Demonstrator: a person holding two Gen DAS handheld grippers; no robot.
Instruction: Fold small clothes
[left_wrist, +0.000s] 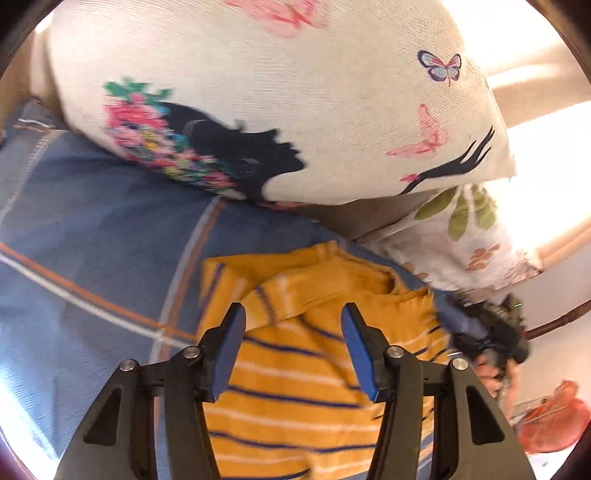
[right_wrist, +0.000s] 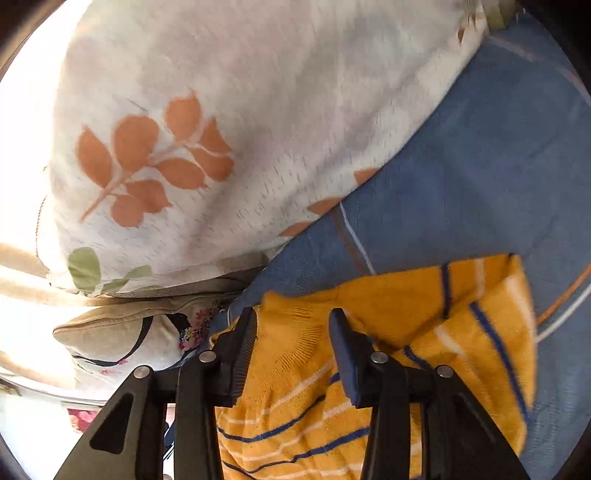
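A small mustard-yellow top with blue and white stripes (left_wrist: 295, 387) lies on a blue checked bedsheet (left_wrist: 92, 229); its sleeve is folded across the body. My left gripper (left_wrist: 293, 317) is open, its blue pads just above the garment's upper part, holding nothing. In the right wrist view the same top (right_wrist: 424, 332) lies under my right gripper (right_wrist: 293, 321), which is open with its jaws over the ribbed neck edge. The right gripper body (left_wrist: 495, 332) shows at the garment's right side in the left wrist view.
A cream pillow with butterflies and a floral silhouette (left_wrist: 295, 103) lies beyond the top. A white pillow with orange leaves (right_wrist: 221, 147) lies beside it. A red bag (left_wrist: 554, 421) sits off the bed at right.
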